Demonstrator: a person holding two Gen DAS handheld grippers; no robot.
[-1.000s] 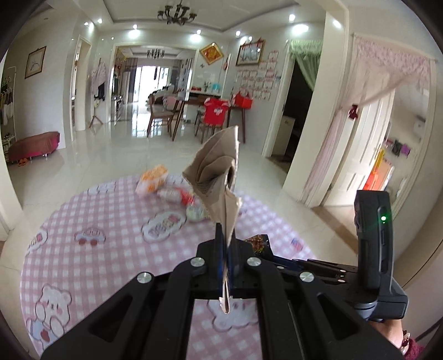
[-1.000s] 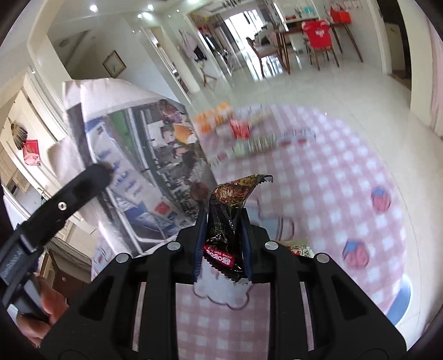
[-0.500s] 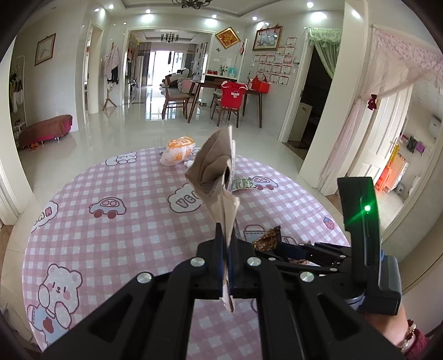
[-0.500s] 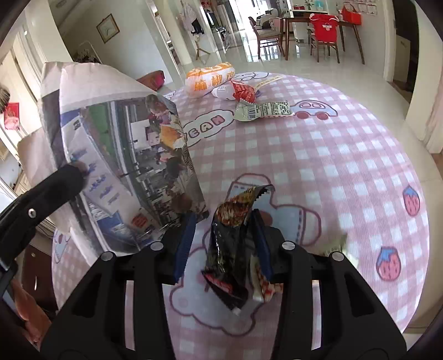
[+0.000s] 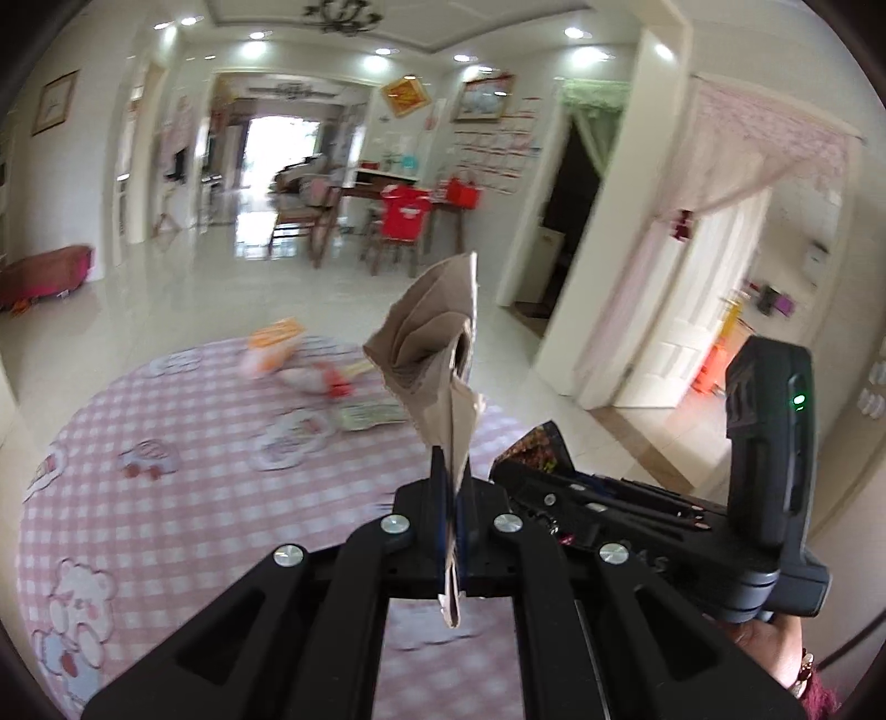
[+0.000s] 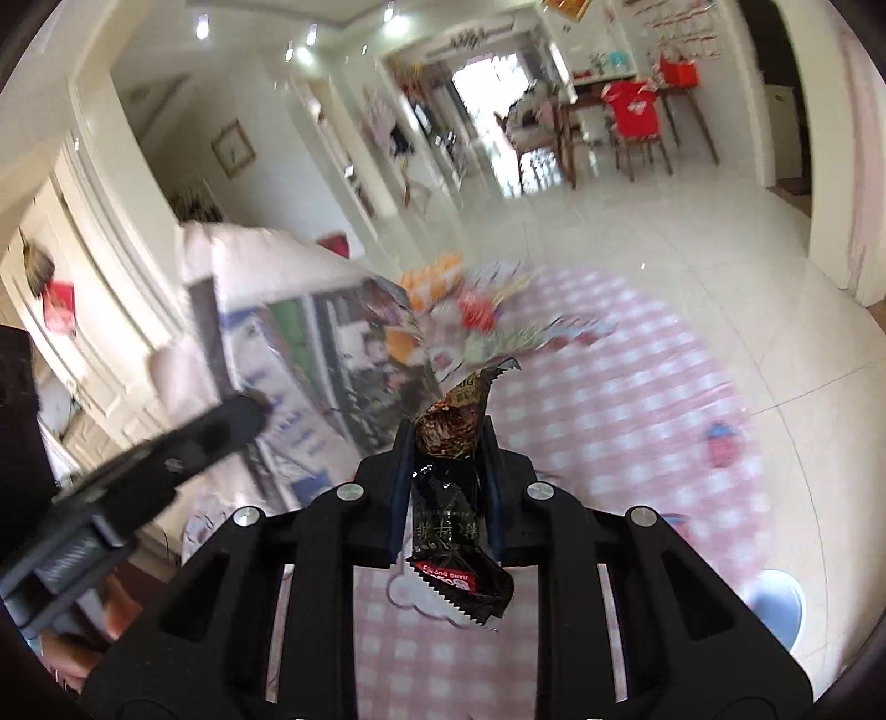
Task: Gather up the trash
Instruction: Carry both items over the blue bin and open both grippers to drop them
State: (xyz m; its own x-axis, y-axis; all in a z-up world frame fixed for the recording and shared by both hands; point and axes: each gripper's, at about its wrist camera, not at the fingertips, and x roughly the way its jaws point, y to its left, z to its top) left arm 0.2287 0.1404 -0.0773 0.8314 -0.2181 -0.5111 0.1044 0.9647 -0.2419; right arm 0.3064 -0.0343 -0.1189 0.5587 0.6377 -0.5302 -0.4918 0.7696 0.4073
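Floor: glossy pale tiles [image 5: 166, 299], round pink checked mat [image 5: 183, 498] near.
Far: wooden dining table [image 5: 387, 191], red-draped chair [image 5: 407, 213].
Light: recessed ceiling spots [image 5: 257, 36].

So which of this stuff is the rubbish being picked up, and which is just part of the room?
Part of the job:
- dark snack wrapper, pinched in the right gripper
- paper bag, clamped in the left gripper
- loose snack packets on the pink checked mat

Just lying about:
- dining table
- red-covered chair
- chandelier

Snack packets [image 5: 310, 365] lie on the mat [image 5: 166, 498], chairs [image 5: 398, 232] behind.
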